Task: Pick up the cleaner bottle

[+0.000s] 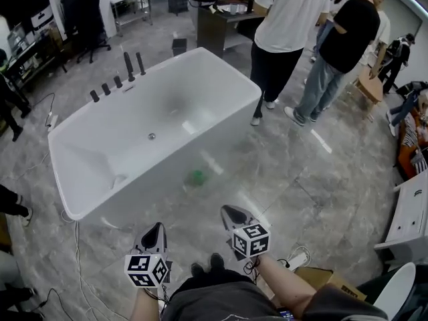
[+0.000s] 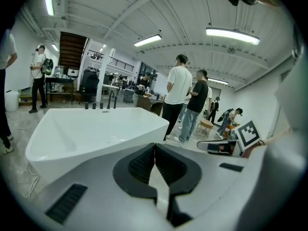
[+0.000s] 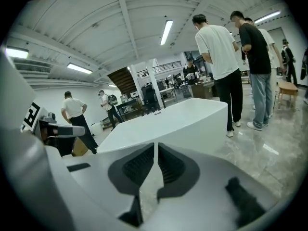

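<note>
The bathtub (image 1: 227,62) fills the middle of the head view and lies slantwise across the floor (image 1: 321,186). Its long near wall faces you. Two bystanders (image 1: 291,19) stand past its far right corner, well apart from your working area.

Both grippers sit low in the head view, just in front of your body, and both point toward the tub's near wall.

- Left gripper (image 1: 156,229): jaws closed. In the left gripper view the pads meet at the tips, with nothing between them (image 2: 154,146).
- Right gripper (image 1: 231,211): jaws closed to a thin slit, also empty (image 3: 156,146).

You will have to open whichever gripper you use before it can take anything.

The cleaner bottle (image 1: 196,177) appears only as a small, blurred green patch low against the tub's near wall, about where the wall meets the floor. You cannot tell from this view whether it stands on the floor or touches the tub. Its shape is too smeared to show its long axis, so confirm whether it is upright before you commit to a jaw orientation. Neither gripper view shows the bottle, because each gripper's own body covers the lower part of its view.

The deciding relation is as follows. The bottle lies ahead of both grippers, between their two lines of aim, and is near neither tip. The right gripper appears somewhat nearer. Judged from this, a forward, slightly inward reach with the right gripper is the shorter path.
</note>
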{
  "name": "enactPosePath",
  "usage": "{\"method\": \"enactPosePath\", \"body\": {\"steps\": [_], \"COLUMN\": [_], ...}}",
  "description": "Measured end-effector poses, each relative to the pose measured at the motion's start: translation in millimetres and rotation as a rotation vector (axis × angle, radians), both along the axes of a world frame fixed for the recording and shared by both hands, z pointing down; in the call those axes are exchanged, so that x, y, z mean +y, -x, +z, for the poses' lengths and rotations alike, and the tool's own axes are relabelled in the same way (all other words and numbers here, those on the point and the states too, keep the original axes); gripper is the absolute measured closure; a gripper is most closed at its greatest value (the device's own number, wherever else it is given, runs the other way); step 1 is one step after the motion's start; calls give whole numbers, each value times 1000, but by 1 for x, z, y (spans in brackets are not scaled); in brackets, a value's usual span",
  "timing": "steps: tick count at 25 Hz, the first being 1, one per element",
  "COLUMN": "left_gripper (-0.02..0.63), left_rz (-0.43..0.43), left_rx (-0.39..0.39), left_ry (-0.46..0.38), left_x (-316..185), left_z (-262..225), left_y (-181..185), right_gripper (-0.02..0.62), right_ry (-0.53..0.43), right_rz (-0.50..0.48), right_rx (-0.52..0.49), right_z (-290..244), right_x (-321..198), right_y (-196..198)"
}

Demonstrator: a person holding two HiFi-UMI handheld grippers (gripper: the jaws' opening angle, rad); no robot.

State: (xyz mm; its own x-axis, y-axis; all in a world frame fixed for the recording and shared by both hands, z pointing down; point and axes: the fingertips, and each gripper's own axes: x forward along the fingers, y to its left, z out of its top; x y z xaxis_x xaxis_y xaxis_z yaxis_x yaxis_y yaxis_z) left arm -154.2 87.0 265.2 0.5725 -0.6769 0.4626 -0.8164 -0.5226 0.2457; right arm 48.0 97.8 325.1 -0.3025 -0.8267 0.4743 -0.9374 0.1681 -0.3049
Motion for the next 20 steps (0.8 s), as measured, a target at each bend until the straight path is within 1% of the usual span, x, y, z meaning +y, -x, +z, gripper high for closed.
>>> {"method": "enactPosePath", "body": {"steps": [2, 5, 9, 11, 14, 17, 20], "left_gripper": [592, 592, 592, 592, 592, 592, 592], "left_rz": [3, 32, 49, 73, 106, 107, 95], "left_rx": [-9, -16, 21, 34, 37, 41, 16], "left_ry": [-9, -11, 8, 21, 20, 17, 16], "left_x": [-2, -5, -18, -22, -27, -32, -40], "left_z": [2, 7, 18, 25, 26, 23, 26], "left_y": [1, 3, 4, -1, -9, -13, -16], "right_gripper": [569, 569, 569, 569, 569, 569, 569], "right_ry": [10, 18, 20, 20, 28, 48, 50], "right_rz": [2, 15, 34, 47, 68, 93, 103], "right_rx": [-5, -13, 27, 53, 59, 48, 30], "right_z": [0, -5, -9, -10, -10, -3, 5], "right_x": [-3, 0, 1, 2, 4, 3, -8], "right_y": [4, 12, 14, 10, 2, -10, -22]}}
